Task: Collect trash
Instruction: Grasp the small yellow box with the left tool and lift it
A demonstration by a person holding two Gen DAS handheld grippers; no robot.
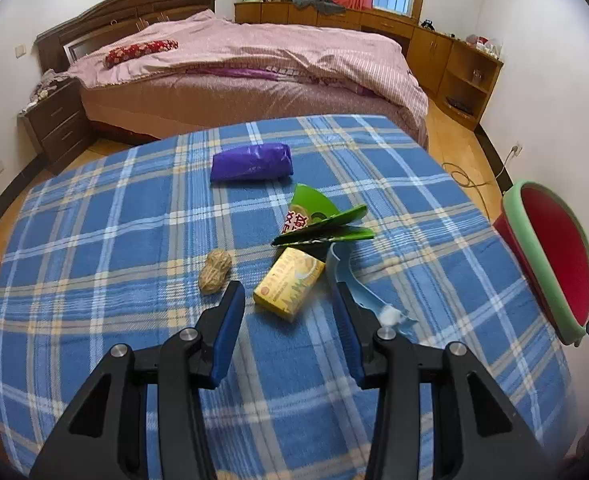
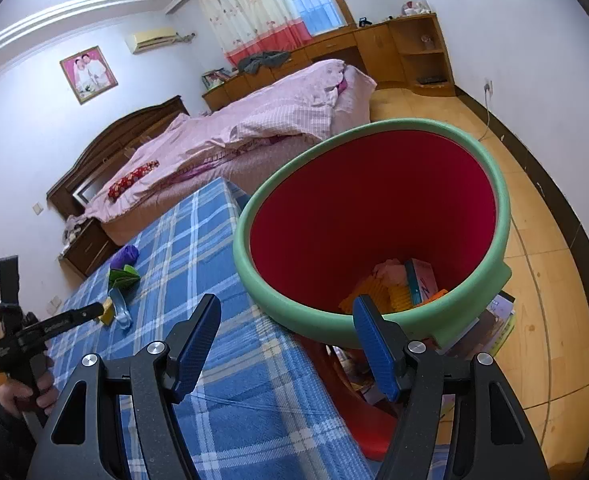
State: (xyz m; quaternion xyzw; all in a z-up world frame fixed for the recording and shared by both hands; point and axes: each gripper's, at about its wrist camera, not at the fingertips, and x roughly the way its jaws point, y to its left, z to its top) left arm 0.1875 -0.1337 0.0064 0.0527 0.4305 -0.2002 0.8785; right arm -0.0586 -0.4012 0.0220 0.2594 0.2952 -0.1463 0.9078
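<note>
your red bin (image 2: 374,216) with the green rim already holds some wrappers and a box. on the plaid table (image 1: 94,240) remain a purple bag (image 1: 251,162), green wrapper (image 1: 322,216), yellow box (image 1: 288,284), blue scrap (image 1: 354,284) and peanut (image 1: 213,271). your left gripper (image 1: 288,304) gapes around the yellow box (not touching it yet), and your right gripper (image 2: 286,312) hangs spread and empty by the bin, so roughly half is left.

I'm looking into a home bedroom: a bed (image 1: 254,60) with pink bedding, wooden cabinets (image 1: 434,48), curtains (image 2: 250,20), a framed portrait (image 2: 89,74).

Chinese characters on green wrapper (image 1: 318,220)
</note>
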